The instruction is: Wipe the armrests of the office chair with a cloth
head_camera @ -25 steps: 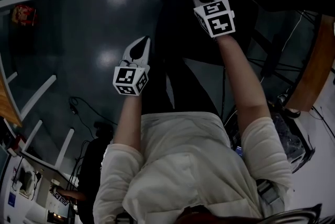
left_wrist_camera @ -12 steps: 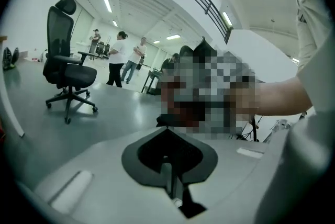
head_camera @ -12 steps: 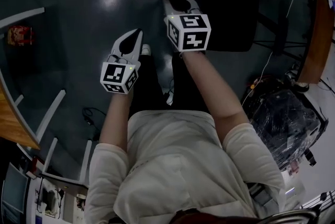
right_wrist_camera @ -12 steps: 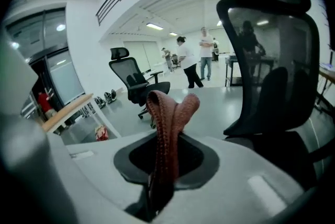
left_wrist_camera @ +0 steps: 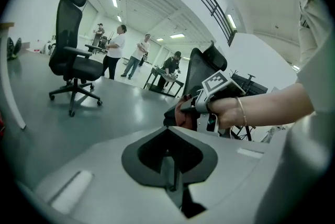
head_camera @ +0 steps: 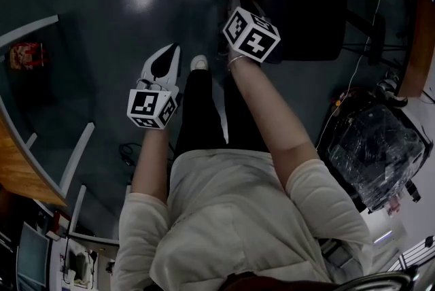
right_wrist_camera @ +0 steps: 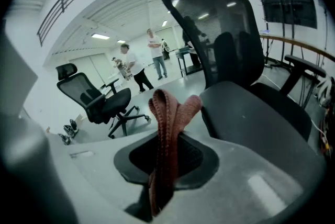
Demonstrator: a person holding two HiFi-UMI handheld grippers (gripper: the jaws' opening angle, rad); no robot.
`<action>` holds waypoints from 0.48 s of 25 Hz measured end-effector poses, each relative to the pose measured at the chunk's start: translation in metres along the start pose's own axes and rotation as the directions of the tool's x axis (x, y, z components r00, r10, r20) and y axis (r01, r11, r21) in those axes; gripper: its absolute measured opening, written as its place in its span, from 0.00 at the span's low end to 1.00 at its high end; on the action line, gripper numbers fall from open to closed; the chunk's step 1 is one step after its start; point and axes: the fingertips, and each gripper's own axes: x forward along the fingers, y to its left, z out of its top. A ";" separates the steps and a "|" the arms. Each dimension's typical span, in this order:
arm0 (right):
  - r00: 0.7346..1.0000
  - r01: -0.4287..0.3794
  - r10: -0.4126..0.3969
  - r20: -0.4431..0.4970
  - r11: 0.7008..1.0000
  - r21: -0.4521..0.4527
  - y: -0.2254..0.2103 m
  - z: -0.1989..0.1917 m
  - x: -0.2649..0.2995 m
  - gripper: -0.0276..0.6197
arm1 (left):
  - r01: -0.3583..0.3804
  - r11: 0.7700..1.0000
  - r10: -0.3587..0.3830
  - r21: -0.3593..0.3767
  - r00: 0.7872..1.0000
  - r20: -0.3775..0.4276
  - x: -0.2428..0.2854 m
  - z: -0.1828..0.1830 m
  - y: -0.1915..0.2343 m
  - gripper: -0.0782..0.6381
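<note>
Cloth [right_wrist_camera: 167, 108] is clamped in the right gripper [right_wrist_camera: 166, 145]: a red, folded bunch is pinched between the closed jaws and a short loop of it stands out past their tips. The left gripper [left_wrist_camera: 167, 133] is shut with nothing in it, held lower than and to the left of the right one, and pointed past it.

The office chair [right_wrist_camera: 235, 55] stands directly ahead of the right gripper, its seat [right_wrist_camera: 256, 123] just beyond the jaw tips. 1 armrest [right_wrist_camera: 306, 67] is seen ahead and well to the right of the tips, apart from the cloth. The other armrest cannot be made out. No contact with either armrest is shown, so the wiping is judged not yet begun.

3 risks are judged likely from here:
- Only a small loop of cloth is exposed, so the armrest could be scraped by the bare jaw tips if the gripper is brought in flat.
- The bunch is held by a narrow pinch, so it could be dragged out of the jaws when it is pulled along the pad.
- An office chair could roll or swivel under sideways pressure, since it is not steadied by the empty left gripper.

A second chair [left_wrist_camera: 73, 60] and several people are seen far beyond the left gripper, well clear of the work.
</note>
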 end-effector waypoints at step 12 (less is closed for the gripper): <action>1.000 0.006 -0.013 0.028 0.968 0.250 -0.014 -0.020 -0.034 0.10 | 0.050 0.998 -0.050 -0.023 0.999 -0.003 0.009 -0.011 -0.022 0.13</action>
